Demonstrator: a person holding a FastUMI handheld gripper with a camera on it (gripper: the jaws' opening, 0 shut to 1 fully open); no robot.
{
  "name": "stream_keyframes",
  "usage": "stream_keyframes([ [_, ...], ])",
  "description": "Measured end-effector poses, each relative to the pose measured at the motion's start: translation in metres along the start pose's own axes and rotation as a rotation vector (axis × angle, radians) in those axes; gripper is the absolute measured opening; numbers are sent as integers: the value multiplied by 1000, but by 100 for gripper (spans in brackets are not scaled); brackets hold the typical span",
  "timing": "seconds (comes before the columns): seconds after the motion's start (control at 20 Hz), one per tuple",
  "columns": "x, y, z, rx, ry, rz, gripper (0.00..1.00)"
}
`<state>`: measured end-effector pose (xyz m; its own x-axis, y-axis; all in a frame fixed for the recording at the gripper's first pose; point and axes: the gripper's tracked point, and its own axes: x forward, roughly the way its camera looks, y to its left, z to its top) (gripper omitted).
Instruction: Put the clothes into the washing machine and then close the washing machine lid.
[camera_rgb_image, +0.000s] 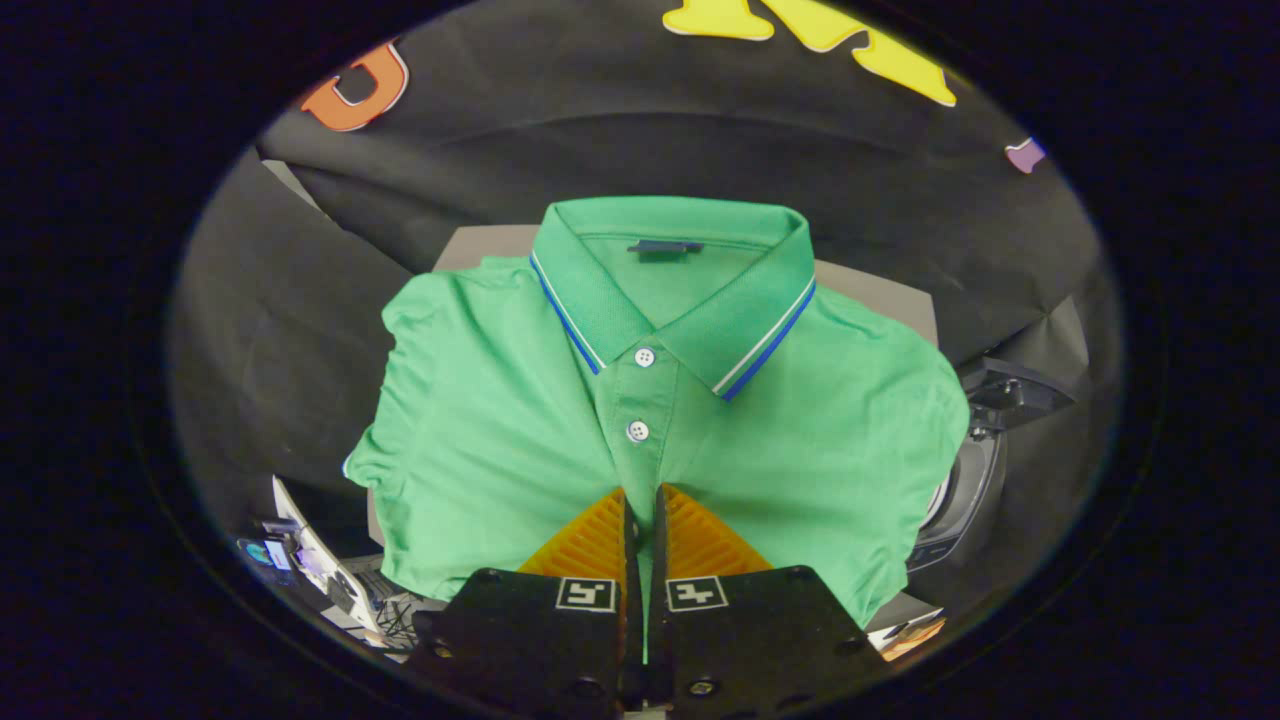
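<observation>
A folded green polo shirt (500, 400) with a blue-and-white trimmed collar and two white buttons lies spread over a grey surface (880, 295). My gripper (642, 495) is shut on the shirt's front placket just below the lower button, with a fold of green fabric pinched between both fingers. Off the shirt's right side, lower down, part of a round dark and grey appliance (965, 490) shows; it may be the washing machine, and most of it is hidden by the shirt.
Black cloth walls surround the grey surface on the far side and the left. Low on the left, past the shirt's hem, sit a slanted white panel (310, 545) and a tangle of cables and small devices.
</observation>
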<state>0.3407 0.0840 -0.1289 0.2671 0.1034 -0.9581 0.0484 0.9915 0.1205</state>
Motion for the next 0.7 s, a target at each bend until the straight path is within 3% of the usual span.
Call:
stream_keyframes([
  [0.3,-45,14,9,93,-44,126,5],
  [0.7,-105,27,10,107,-102,301,5],
])
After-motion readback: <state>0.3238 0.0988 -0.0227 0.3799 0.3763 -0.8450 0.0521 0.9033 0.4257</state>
